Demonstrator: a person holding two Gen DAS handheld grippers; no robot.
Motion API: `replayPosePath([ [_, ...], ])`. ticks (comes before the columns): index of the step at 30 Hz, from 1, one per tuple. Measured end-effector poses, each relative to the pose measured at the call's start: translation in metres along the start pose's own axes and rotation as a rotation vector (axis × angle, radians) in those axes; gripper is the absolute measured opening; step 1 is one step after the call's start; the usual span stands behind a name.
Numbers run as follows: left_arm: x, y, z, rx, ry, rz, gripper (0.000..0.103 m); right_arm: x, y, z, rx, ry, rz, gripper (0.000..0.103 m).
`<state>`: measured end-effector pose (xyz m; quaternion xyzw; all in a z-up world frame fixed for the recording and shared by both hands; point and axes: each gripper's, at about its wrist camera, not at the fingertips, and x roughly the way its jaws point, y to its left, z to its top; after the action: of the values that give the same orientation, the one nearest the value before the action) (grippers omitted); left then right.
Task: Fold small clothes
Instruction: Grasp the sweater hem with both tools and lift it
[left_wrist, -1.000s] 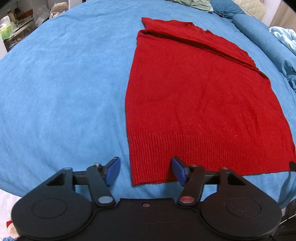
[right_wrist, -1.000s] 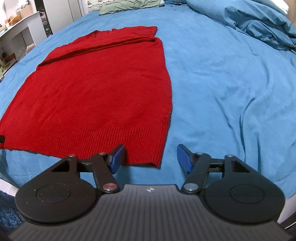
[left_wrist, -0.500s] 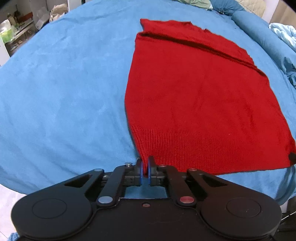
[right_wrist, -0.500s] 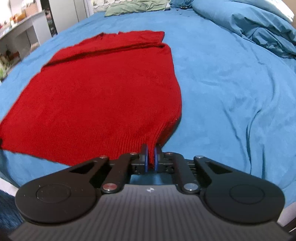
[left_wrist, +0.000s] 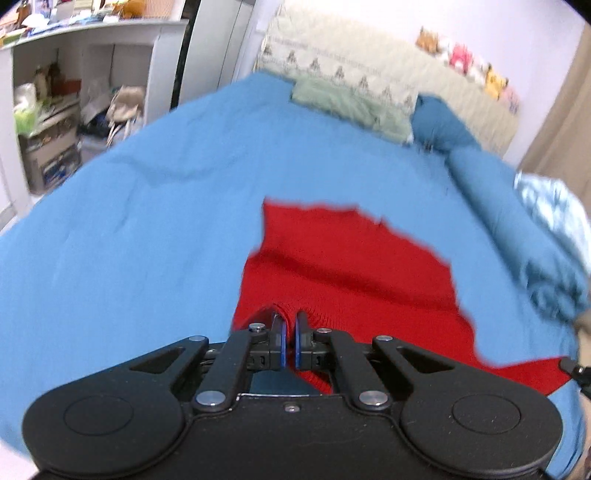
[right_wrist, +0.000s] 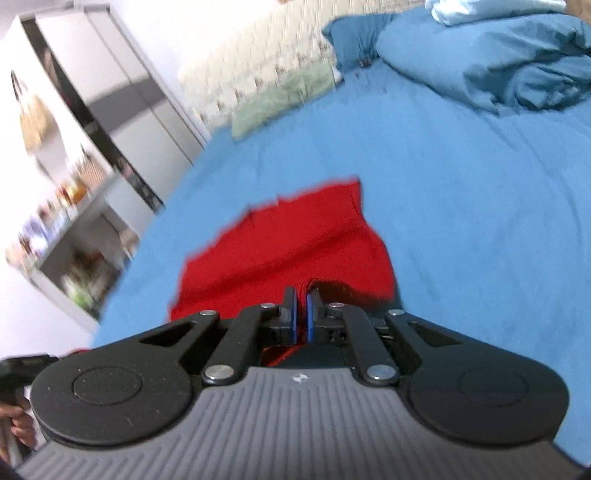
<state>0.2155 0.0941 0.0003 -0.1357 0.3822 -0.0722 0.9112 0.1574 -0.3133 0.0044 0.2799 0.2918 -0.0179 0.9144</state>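
Red knit sweater (left_wrist: 343, 266) lies on the blue bedsheet (left_wrist: 147, 229), its near hem lifted: my left gripper (left_wrist: 290, 341) pinches one corner, my right gripper (right_wrist: 301, 315) the other, both jaws pressed tight on fabric.

A red knitted sweater (left_wrist: 351, 273) lies on the bed, its far end flat toward twelve o'clock with a soft crease running across it. Its near ribbed hem is raised off the bedding at two corners, pinched at six o'clock in each wrist view, so the cloth (right_wrist: 291, 251) sags between them. The edges look blurred.
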Motion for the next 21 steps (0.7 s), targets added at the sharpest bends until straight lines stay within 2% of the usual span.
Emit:
replayPosePath([
  [3, 0.026, -0.013, 0.052, 0.005, -0.034, -0.004, 0.004, 0.032, 0.008, 0.055, 0.007, -0.041, 0.015, 0.020],
  [6, 0.069, -0.022, 0.099, 0.011, -0.063, 0.007, 0.004, 0.085, 0.012, 0.107, 0.037, -0.055, 0.006, 0.020],
  [10, 0.156, -0.026, 0.143, 0.028, -0.076, 0.032, 0.004, 0.172, 0.006, 0.151, 0.066, -0.040, -0.051, 0.020],
  [13, 0.230, -0.017, 0.151, 0.008, -0.041, 0.056, 0.004, 0.244, -0.007, 0.160, 0.050, -0.020, -0.109, 0.020],
  [17, 0.311, -0.002, 0.140, -0.011, 0.004, 0.084, 0.004, 0.325, -0.036, 0.147, 0.064, 0.010, -0.143, 0.020],
  [21, 0.356, 0.012, 0.129, -0.056, 0.023, 0.079, 0.004, 0.373, -0.055, 0.137, 0.024, 0.009, -0.160, 0.020],
])
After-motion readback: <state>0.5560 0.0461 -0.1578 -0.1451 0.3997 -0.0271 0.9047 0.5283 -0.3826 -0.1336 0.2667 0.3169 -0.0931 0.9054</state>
